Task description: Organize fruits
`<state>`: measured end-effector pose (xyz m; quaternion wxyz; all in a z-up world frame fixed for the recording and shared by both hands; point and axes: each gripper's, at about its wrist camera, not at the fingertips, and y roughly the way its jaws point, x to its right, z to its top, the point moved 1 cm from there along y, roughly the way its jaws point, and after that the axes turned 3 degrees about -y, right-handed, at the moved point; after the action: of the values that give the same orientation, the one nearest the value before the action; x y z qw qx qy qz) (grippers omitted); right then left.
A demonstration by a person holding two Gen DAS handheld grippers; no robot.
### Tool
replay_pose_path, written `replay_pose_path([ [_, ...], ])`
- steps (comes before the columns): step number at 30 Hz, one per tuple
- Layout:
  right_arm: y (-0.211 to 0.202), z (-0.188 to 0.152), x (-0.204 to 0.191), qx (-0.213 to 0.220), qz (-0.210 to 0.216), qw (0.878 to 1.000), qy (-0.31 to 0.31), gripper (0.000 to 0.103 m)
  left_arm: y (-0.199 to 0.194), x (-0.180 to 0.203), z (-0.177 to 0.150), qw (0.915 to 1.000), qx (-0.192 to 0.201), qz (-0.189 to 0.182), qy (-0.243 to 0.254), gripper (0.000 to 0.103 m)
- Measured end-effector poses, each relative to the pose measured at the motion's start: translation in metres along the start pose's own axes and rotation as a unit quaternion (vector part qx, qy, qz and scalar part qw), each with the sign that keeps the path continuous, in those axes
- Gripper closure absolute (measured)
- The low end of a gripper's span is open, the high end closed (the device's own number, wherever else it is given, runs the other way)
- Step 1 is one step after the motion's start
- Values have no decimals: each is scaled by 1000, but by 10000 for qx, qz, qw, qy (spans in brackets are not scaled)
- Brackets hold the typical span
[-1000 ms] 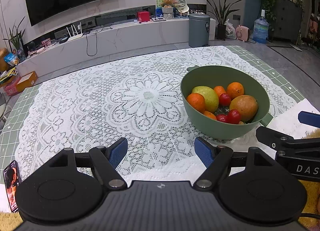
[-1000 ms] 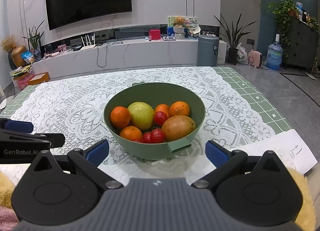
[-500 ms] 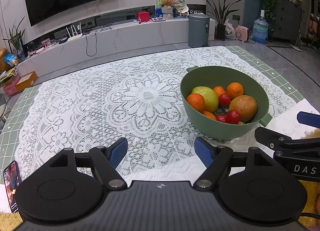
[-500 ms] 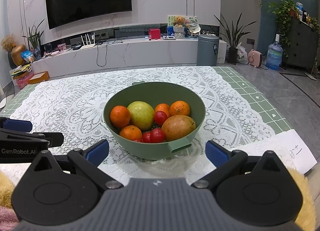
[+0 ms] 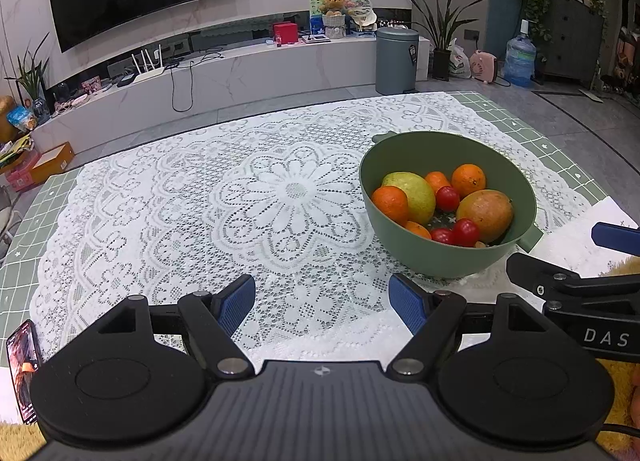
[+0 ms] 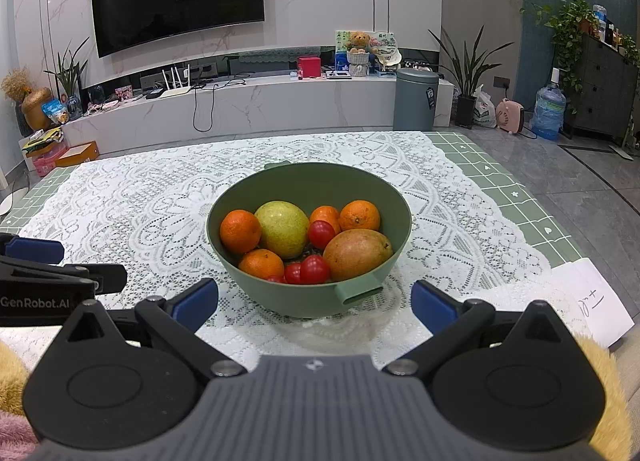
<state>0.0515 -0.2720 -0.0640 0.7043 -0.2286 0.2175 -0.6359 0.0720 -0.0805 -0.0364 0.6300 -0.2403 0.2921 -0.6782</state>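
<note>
The fruits, piled in the green bowl (image 6: 309, 301) on the lace-covered surface (image 5: 160, 221), lie straight ahead of the right tool (image 6: 314, 303), nearer than the left tool (image 5: 322, 301); both gape wide, empty.

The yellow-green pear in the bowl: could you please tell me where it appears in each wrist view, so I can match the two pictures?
Left wrist view: the pear lies right of centre, at the left of the green bowl, beside an orange.
Right wrist view: the pear sits near the middle of the picture, left of centre in the bowl.
Shared landmark: the grey bin beyond the table.
</note>
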Motion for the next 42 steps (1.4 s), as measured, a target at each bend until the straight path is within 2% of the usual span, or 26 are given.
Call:
replay_pose_path([
  [42, 0, 0, -1, -1, 1, 10000, -12, 4, -5, 0, 2, 10000, -2, 56, -13, 16],
])
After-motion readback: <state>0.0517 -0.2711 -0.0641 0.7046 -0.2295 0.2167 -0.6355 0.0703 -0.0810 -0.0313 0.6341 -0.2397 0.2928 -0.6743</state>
